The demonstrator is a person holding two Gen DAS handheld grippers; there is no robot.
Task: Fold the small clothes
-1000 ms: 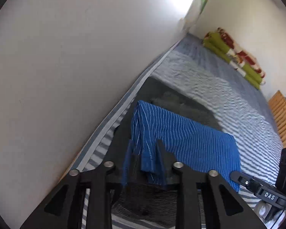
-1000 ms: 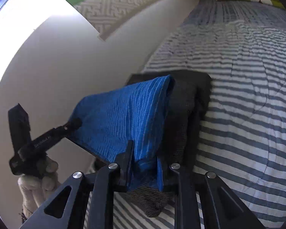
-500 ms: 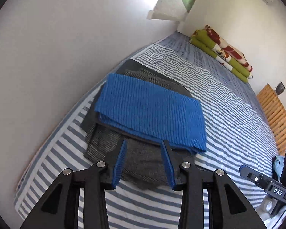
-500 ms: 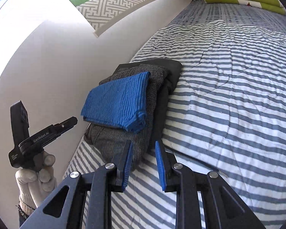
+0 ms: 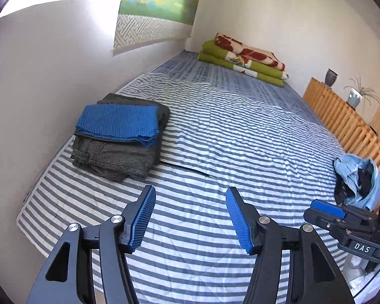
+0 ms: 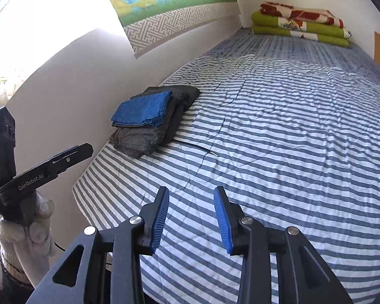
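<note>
- Jaws of left gripper (image 5: 190, 219) standing spread wide, gripping nothing, hovering over the bed (image 5: 240, 131).
- Jaws of right gripper (image 6: 191, 219) likewise parted and carrying nothing.
- Folded blue cloth (image 5: 117, 124) lying on top of a folded grey garment (image 5: 114, 155), stack sitting at the bed edge by the wall, well apart from both grippers.
- Crumpled light-blue clothing (image 5: 356, 179) lying at the bed's right side.
- Gloved hand (image 6: 29, 233) gripping the left handle.
</note>
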